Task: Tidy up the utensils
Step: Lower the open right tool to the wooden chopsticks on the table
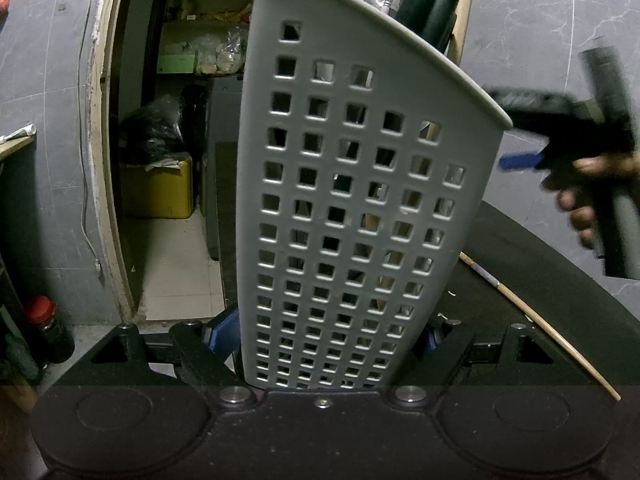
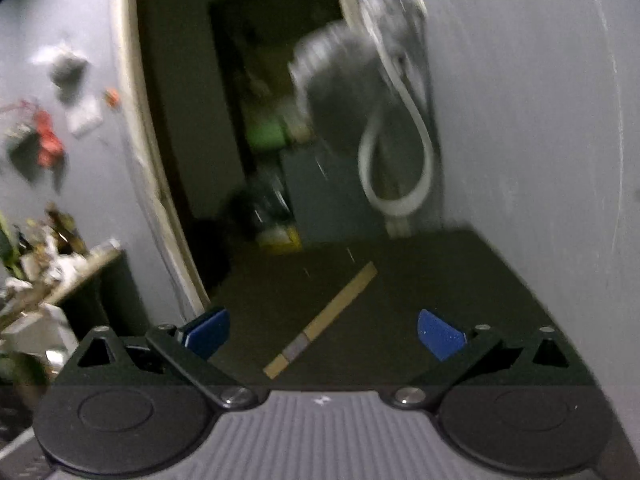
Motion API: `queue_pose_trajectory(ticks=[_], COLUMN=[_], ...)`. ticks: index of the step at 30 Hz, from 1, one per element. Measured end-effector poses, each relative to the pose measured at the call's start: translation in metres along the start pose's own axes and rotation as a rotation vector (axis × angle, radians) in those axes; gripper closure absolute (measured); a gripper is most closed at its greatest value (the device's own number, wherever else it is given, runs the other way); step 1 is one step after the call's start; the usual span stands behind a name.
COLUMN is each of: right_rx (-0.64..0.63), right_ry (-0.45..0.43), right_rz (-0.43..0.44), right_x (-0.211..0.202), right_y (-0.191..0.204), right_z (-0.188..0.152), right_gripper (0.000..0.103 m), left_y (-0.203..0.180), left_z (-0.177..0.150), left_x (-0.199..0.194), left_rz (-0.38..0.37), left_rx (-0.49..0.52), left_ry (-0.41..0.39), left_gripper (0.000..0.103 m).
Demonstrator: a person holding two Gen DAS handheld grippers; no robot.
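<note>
A grey perforated utensil holder (image 1: 360, 184) fills the left wrist view, tilted, with my left gripper (image 1: 326, 338) shut on its lower part. A dark utensil (image 1: 432, 4) and a wooden handle (image 1: 464, 20) stick out of its top. On the dark counter (image 1: 520, 264) to the right lies a long wooden chopstick (image 1: 540, 320). In the right wrist view the same chopstick (image 2: 344, 300) lies diagonally just ahead of my right gripper (image 2: 324, 332), which is open with nothing held. That gripper's blue pad (image 1: 520, 161) and the hand (image 1: 584, 208) holding it show blurred beside the holder's rim.
A grey tiled wall (image 2: 540, 120) borders the counter on the right. A white hose loop (image 2: 396, 168) hangs at the counter's far end. Behind is a doorway to a storeroom with a yellow box (image 1: 156, 192). A red-capped jar (image 1: 48, 328) stands at the lower left.
</note>
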State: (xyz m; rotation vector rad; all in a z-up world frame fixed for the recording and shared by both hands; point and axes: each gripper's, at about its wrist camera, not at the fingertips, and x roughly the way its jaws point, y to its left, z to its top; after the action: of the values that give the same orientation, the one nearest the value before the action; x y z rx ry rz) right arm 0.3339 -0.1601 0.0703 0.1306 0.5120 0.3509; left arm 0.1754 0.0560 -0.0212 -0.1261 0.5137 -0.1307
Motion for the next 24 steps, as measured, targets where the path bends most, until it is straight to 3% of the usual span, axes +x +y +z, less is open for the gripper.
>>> queue_pose_trajectory(ticks=[8, 15, 21, 24], right_rx=[-0.105, -0.066, 0.016, 0.068], right_ry=[0.138, 0.194, 0.239, 0.263], right_rz=[-0.095, 0.025, 0.156, 0.179], right_x=[0.091, 0.150, 0.193, 0.212], right_y=[0.008, 0.025, 0.030, 0.024], right_z=[0.006, 0.033, 0.047, 0.047], right_gripper=[0.000, 0.001, 0.012, 0.013], left_y=[0.001, 0.002, 0.005, 0.008], left_z=[0.001, 0.003, 0.005, 0.005], left_x=[0.002, 0.005, 0.009, 0.011], left_rz=[-0.002, -0.008, -0.020, -0.024], left_rx=[0.000, 0.004, -0.003, -0.006], left_ry=[0.009, 0.019, 0.033, 0.036], left_gripper=[0.019, 0.018, 0.017, 0.017])
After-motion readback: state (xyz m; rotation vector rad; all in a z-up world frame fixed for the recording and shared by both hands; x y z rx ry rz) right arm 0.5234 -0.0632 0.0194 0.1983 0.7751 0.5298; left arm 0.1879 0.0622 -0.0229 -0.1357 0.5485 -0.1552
